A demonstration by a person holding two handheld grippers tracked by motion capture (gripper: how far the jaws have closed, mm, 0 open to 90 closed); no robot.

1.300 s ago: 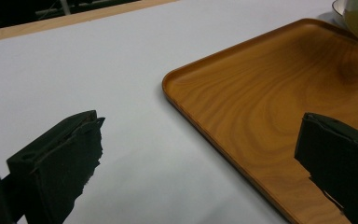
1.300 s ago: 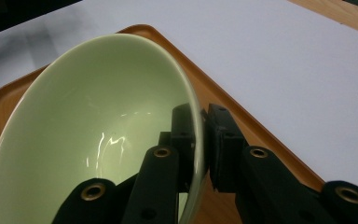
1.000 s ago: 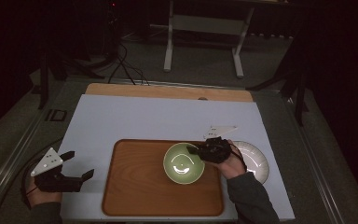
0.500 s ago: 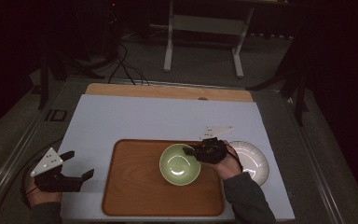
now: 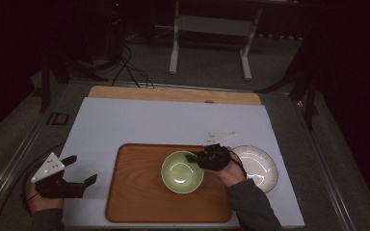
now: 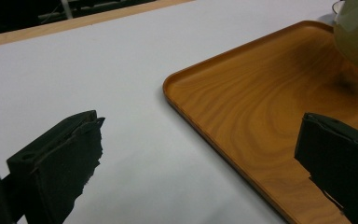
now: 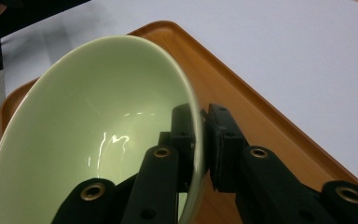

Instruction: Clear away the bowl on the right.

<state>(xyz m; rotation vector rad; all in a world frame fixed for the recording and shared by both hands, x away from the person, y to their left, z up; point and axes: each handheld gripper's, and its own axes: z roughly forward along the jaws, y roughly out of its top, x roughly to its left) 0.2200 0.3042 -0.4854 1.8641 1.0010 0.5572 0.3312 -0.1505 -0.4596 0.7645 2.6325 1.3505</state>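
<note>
The right tool [image 7: 200, 140] is clamping the green bowl's [image 5: 182, 172] rim at three o'clock, partly hiding it. The bowl is sitting empty on the tray [image 5: 135, 192]. The left tool [image 5: 77, 171] is gaping wide at the desk's [image 5: 139, 120] eight o'clock.

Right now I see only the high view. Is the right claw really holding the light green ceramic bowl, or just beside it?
Observer: The right claw pinches the light green ceramic bowl at its rim, one jaw inside, one outside.
Operator: Is the bowl flat on the brown wooden tray?
Observer: In the left gripper view the bowl hangs above the brown wooden tray, with a dark shadow under it.
Operator: And is the left claw holding something?
Observer: No. The left claw is open, its jaws wide apart over the white table and the tray's edge.
</note>
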